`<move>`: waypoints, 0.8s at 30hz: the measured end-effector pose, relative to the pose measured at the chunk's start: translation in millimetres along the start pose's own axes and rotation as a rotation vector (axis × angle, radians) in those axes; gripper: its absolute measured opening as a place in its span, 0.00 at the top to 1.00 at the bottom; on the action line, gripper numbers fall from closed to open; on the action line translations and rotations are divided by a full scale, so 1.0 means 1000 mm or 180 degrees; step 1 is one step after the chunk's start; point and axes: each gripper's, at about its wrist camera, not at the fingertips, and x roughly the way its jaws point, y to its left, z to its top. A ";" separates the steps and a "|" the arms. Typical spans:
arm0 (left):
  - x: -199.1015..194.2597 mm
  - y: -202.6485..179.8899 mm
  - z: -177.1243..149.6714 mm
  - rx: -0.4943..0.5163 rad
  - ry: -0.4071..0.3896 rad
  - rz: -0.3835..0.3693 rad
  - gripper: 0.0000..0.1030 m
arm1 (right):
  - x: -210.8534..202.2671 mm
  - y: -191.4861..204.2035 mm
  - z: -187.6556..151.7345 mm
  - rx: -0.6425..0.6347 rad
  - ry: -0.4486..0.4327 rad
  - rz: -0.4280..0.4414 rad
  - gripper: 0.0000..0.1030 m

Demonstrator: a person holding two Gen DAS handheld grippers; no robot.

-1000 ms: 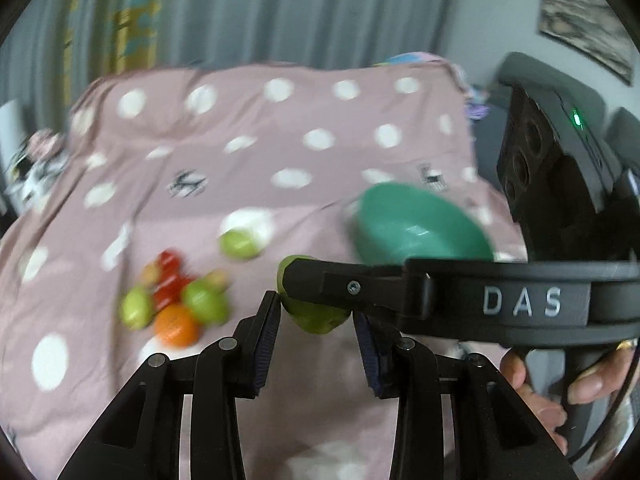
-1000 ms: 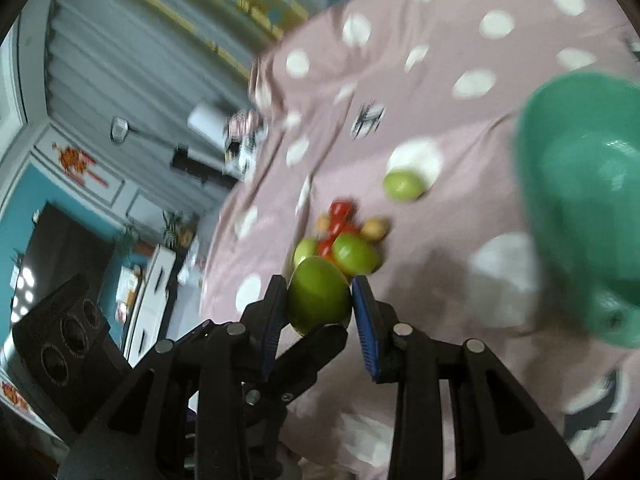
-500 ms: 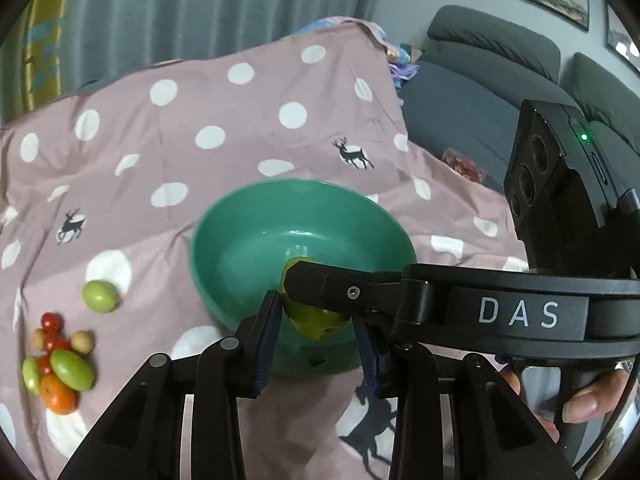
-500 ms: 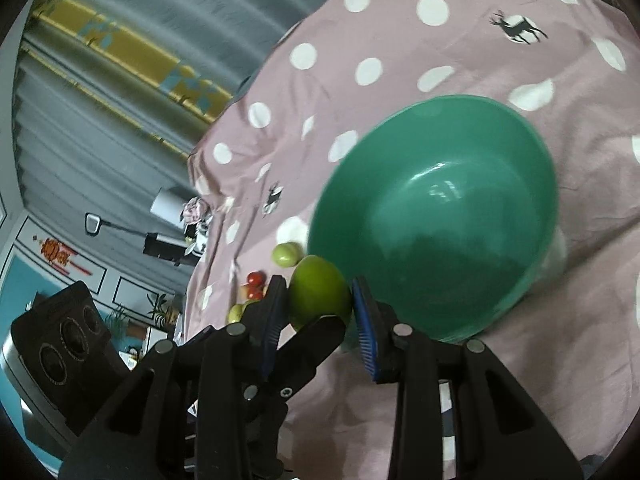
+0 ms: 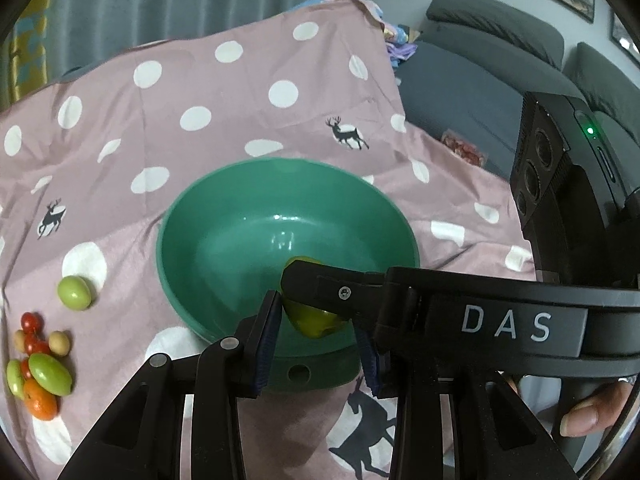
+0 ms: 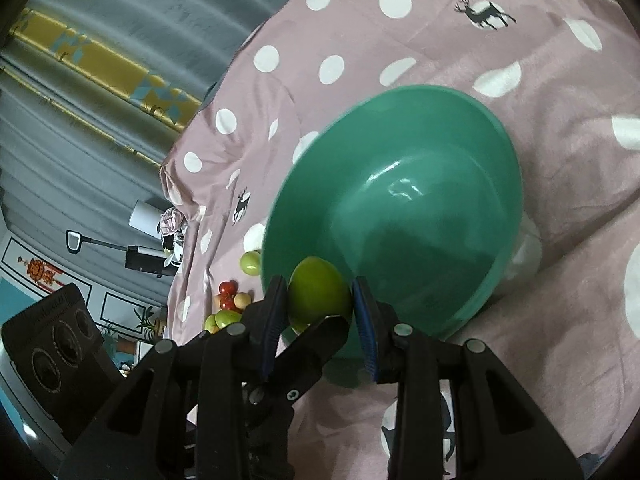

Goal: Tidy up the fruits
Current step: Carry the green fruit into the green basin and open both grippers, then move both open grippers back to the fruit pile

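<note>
Right wrist view: the green bowl [image 6: 400,208] has swung in to fill the frame, so drop-off looks near. Both hand-held grippers, right [image 6: 320,308] and left [image 5: 316,334], pinch one green fruit [image 6: 318,300] at its near rim; other fruits [image 5: 38,360] remain well apart.

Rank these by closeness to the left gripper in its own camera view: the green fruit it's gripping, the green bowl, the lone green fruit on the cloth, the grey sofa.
From the left gripper:
1. Gripped green fruit, between its fingers.
2. Green bowl, straight ahead beneath the fruit.
3. Lone green fruit, on the cloth at left.
4. Grey sofa, beyond the cloth, upper right.
</note>
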 end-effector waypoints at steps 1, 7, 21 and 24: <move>-0.001 0.001 0.000 -0.0007 -0.0007 -0.0003 0.65 | -0.002 0.004 0.000 -0.0056 -0.0027 -0.0002 0.65; 0.008 0.009 0.001 -0.0039 0.0136 -0.0019 0.65 | 0.008 0.000 0.000 -0.0006 -0.0001 -0.0074 0.65; -0.028 0.025 -0.012 0.0085 -0.0026 0.0514 0.65 | -0.022 0.019 0.002 -0.0011 -0.0251 0.0008 0.55; -0.053 0.043 -0.024 0.0178 -0.0016 0.0744 0.65 | -0.015 0.042 -0.005 -0.0128 -0.0216 0.0058 0.38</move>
